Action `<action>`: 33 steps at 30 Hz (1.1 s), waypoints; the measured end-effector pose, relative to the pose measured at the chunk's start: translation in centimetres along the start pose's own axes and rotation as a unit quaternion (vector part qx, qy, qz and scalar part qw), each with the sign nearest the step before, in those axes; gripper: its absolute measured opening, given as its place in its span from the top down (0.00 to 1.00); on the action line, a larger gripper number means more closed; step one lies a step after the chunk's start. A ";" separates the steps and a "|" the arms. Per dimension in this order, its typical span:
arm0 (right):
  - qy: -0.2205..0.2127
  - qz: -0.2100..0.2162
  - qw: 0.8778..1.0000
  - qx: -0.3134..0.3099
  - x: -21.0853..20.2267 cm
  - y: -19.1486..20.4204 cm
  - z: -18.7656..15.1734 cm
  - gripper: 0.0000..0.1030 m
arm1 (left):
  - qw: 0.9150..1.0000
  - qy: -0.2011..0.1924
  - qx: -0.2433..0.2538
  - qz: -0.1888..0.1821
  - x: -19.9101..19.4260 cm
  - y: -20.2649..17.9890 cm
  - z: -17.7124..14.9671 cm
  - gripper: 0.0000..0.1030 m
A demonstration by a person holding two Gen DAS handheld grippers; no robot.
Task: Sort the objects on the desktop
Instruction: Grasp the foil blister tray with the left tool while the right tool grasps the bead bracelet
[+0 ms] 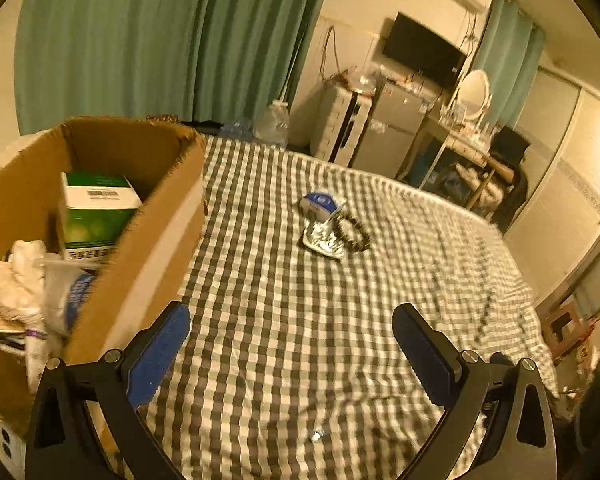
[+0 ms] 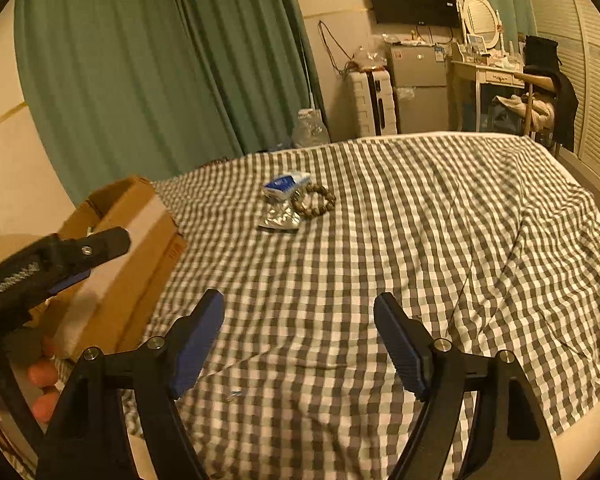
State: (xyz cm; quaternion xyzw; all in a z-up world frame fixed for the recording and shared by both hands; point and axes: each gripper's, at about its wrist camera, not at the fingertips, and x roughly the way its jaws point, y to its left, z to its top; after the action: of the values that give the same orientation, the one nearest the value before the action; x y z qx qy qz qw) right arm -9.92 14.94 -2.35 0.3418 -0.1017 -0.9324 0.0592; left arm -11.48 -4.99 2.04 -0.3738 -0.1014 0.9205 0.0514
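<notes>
Sorting task, partly complete. A cardboard box point(image 1: 140, 216) stood at the left edge of the bed point(image 1: 292, 344), on its checked cover. The box already held several things: one green-and-white carton point(image 1: 96, 212), crumpled white material point(image 1: 24, 280), and a blue-printed packet point(image 1: 78, 300) partly hidden beneath it; other contents could not be told apart, so no full count of the box is offered.

Three items remained unsorted, lying together well beyond both claws near the middle of the bed: one blue-and-white packet point(image 1: 320, 204), one silver foil pouch point(image 1: 324, 240), and one bead bracelet point(image 1: 352, 232) touching both. A small shiny scrap point(image 1: 315, 435) also lay on the cover just in front of the left claw; what it was could not be told.

The left claw point(image 1: 292, 344) was spread wide with nothing between its fingers. The right claw point(image 2: 300, 340) was likewise spread and empty. Neither touched any item. Judged from this layout, the larger share of the work appeared done, with the cluster of three, and perhaps the scrap, left to move into the box.
</notes>
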 end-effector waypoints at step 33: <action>0.053 -0.067 0.996 0.031 16.1 -8.6 4.1 0.89 | 0.997 0.040 0.060 -0.021 24.1 -3.8 4.3 0.00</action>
State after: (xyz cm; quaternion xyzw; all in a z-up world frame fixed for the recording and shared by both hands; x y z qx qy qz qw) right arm -25.18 21.06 -11.32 0.3980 -0.1041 -0.9114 -0.0086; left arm -31.66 2.22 -10.40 -0.4043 -0.0518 0.9079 0.0975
